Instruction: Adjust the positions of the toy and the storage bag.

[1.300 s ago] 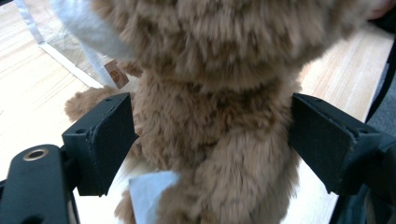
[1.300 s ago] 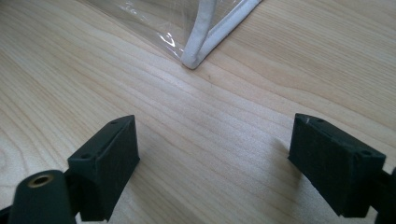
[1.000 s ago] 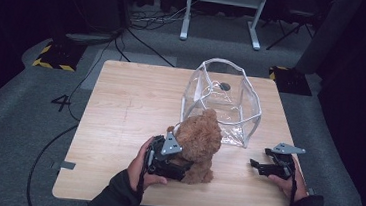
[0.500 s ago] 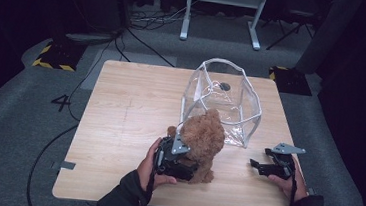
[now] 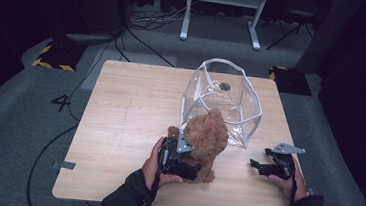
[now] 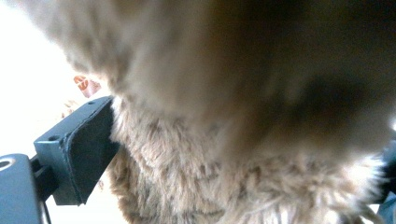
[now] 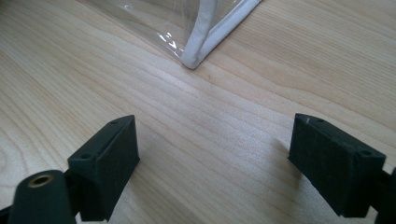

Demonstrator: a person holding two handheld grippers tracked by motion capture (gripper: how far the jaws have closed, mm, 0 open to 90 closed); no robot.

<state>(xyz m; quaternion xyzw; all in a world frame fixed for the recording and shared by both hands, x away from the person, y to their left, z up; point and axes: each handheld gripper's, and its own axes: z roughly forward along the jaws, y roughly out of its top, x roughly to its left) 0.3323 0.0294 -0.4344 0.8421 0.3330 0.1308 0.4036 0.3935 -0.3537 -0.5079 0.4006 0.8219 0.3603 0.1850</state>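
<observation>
The teddy bear point(image 5: 207, 138) is set between the left gripper point(image 5: 186, 156) fingers point(image 6: 84, 149), just opening around it, while the right gripper point(image 7: 215, 158) is held open on the surface point(image 5: 125, 108).

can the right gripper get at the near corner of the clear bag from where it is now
Probably yes. The right gripper stands open over bare table, and the clear bag has its white-edged corner straight ahead with nothing between.
</observation>
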